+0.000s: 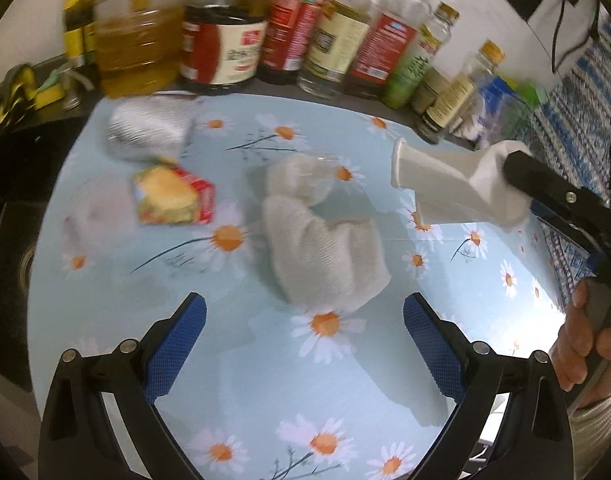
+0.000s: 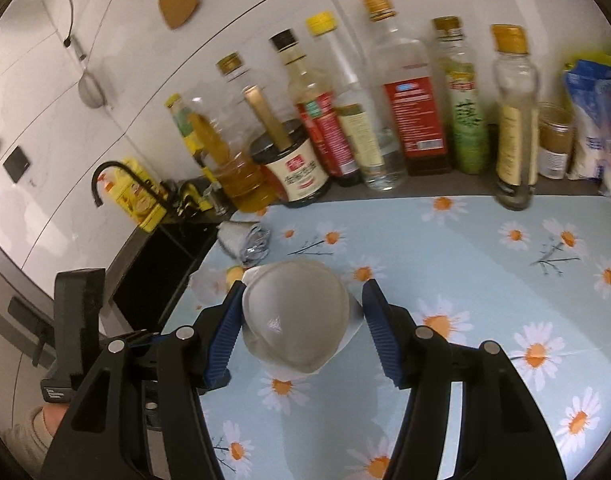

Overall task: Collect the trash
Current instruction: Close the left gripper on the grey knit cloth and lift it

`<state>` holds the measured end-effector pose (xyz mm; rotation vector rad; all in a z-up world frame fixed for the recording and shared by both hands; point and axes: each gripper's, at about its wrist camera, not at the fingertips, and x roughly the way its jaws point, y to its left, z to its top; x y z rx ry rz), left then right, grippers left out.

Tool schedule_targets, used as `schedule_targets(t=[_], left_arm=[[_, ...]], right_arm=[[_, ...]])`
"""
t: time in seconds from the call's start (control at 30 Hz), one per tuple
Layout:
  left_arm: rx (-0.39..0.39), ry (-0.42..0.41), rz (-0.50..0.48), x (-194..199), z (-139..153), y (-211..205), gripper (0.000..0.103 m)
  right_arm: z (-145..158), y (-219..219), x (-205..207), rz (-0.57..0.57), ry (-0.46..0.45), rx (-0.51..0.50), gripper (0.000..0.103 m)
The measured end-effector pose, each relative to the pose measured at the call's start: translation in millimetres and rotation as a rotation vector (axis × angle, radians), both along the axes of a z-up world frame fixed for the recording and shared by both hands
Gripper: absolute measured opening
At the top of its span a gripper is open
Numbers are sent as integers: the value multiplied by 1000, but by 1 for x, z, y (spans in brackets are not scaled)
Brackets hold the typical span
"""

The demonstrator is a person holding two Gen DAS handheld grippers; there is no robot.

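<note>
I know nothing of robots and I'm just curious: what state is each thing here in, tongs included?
left tongs: open, empty.
right tongs: closed on the paper cup.
paper cup: dented, held in the air.
cloth: crumpled, lying loose.
juice carton: crushed, on its side.
foil wrapper: crumpled.
sauce jar: lid off, a handle standing in it.

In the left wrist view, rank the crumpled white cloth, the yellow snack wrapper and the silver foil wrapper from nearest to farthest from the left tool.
1. Crumpled white cloth, just ahead of the left tool.
2. Yellow snack wrapper, farther, ahead-left.
3. Silver foil wrapper, farthest, near the bottles.
</note>
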<state>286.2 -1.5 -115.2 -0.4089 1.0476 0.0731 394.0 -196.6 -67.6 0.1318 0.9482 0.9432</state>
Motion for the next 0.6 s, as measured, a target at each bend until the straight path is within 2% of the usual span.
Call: schedule_targets(t=[0.23,0.5,0.57,0.6], left_arm=[[17,29,-41,32,-10,-13,96],[50,74,-38,54,-28,-17,95],[56,78,-37,56,-30,-18,89],[67,85,-38,57,-31,-19,76]], right_arm=[[-1,-27,8,-48,3,-3,60],[-7,-55,18,-95,19,-7,60],[-9,-60,21,-102,26,-10,60],[-10,-64,23,-106,31,-10,60]])
